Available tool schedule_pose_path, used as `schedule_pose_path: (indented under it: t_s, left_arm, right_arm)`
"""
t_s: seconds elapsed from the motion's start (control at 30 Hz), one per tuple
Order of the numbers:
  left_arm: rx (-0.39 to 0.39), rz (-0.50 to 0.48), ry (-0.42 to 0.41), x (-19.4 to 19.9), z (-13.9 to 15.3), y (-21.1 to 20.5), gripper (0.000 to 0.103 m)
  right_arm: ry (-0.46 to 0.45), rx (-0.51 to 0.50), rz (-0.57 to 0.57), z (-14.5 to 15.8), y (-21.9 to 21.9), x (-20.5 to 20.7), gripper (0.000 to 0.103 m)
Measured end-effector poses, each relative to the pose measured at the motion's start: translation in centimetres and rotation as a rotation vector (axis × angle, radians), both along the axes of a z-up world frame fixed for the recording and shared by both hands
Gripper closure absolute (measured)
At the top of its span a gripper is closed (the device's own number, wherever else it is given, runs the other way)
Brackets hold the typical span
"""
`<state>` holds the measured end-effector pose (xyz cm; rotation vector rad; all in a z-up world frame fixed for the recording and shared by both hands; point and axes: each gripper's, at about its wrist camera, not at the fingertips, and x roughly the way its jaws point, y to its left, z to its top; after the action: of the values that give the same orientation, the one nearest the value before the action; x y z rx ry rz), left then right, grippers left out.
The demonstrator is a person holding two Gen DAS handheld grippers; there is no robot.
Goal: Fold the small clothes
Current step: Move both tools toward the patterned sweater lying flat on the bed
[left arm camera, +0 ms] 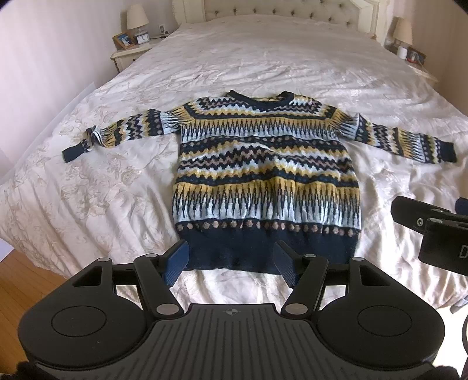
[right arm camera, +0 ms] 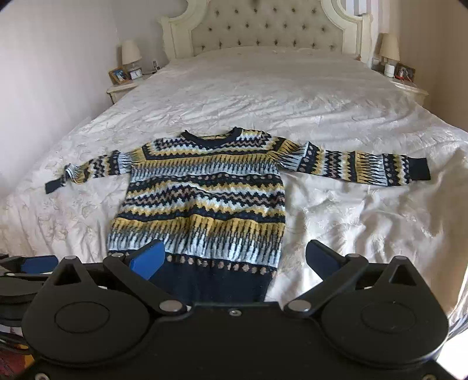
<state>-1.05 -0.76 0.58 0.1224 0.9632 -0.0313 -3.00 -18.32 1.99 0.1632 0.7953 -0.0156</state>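
Where crumpled satin bedspread point(left arm camera: 263, 58) lies, zigzag-knit (ribbed-hem) sweater point(left arm camera: 266, 163)

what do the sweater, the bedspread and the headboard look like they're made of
Sweater: a thick knit, likely wool or acrylic; stepped, pixel-like bands and a ribbed navy hem show it.
Bedspread: smooth woven cloth with a satin-like sheen, creased, with a faint floral pattern; the fibre is unclear.
Headboard: padded, button-tufted cream upholstery in a glossy painted frame, probably wood.
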Motion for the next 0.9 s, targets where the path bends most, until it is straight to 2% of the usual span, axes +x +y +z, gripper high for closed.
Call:
schedule_pose_path:
  t_s: [0.07, 0.23, 0.57, 0.9]
  left_arm:
    - [-0.001, 0.000, 0.000, 0.0, 0.0, 0.0, 0.040]
    - [0.001, 0.000, -0.001, 0.0, 0.0, -0.1, 0.040]
    - [0.012, 0.004, -0.024, -0.5, 0.6, -0.7, 0.040]
    - [0.009, 0.006, -0.020, -0.5, 0.7, -0.5, 0.040]
  right_arm:
    - [0.004, -0.006, -0.012, 0.1, -0.1, 0.0, 0.001]
    - [0.001, -0.120, -0.059, 0.4, 0.5, -0.1, 0.001]
    - [0.005, -0.035, -0.045, 0.2, -0.3, -0.2, 0.001]
    - [0.008, -0.003, -0.038, 0.2, -0.5, -0.2, 0.001]
